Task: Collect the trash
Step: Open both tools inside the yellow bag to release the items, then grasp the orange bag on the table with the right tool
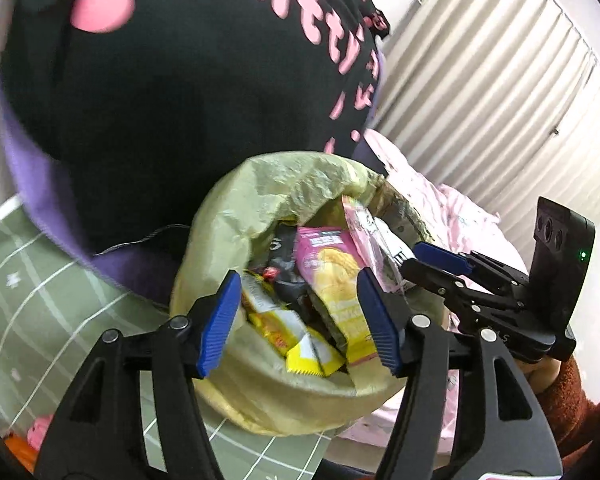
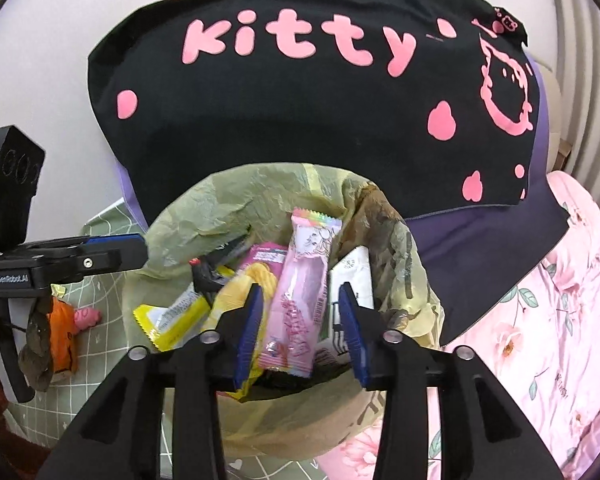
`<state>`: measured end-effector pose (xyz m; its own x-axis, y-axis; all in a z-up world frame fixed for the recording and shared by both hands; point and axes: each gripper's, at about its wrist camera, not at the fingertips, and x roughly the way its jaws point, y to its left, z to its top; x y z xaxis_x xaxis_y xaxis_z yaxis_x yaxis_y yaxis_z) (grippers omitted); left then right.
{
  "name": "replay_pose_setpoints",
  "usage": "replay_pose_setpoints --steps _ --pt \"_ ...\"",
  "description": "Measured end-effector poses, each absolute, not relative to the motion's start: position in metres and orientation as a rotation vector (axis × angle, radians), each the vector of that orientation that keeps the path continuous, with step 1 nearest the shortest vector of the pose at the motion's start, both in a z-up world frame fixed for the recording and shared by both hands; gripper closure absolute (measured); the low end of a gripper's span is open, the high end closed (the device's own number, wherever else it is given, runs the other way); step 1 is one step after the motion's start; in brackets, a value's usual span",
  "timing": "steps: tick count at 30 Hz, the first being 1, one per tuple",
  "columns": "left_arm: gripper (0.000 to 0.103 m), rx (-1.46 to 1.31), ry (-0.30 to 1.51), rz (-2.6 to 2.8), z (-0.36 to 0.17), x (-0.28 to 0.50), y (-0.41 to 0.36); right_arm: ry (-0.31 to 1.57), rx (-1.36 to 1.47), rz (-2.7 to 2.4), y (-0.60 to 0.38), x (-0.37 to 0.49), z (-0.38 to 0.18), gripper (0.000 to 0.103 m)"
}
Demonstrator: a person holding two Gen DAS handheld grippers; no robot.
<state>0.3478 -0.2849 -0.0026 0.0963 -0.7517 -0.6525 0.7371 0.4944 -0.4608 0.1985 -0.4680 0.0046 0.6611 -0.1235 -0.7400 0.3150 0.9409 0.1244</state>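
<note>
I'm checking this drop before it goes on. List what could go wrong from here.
1. The pink wrapper stands between the open fingers of the right gripper, propped on the heap; it may tip out over the rim of the trash bag.
2. The bag looks full, so more wrappers may spill.
3. The left gripper, open, hovers close by; the two could collide.
</note>
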Motion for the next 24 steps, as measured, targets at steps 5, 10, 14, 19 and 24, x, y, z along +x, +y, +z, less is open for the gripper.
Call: replay_pose_setpoints --steps 5,10,14,19,24 --pt "0.045 -0.063 0.888 -0.982 0.018 0.344 -0.232 0.758 0.225 -0.226 -0.45 0.205 0.016 0.061" --pt "0.045 -0.009 0.787 -0.76 0.022 0.335 -0.161 0.673 0.223 -0.144 -0.424 0.22 0.031 0.06" --pt "0.045 -0.016 0.766 -0.62 0.019 0.331 -0.097 0.635 0.224 -0.041 -0.399 0.236 0.035 0.051" --pt "0.044 -0.124 0.8 -0.444 -0.003 0.331 -0.014 0.694 0.202 0.09 -0.362 0.264 0.021 0.05" --pt "0.039 -0.221 0.872 -0.388 -0.031 0.315 0.036 0.814 0.184 0.247 -0.311 0.288 -0.004 0.049"
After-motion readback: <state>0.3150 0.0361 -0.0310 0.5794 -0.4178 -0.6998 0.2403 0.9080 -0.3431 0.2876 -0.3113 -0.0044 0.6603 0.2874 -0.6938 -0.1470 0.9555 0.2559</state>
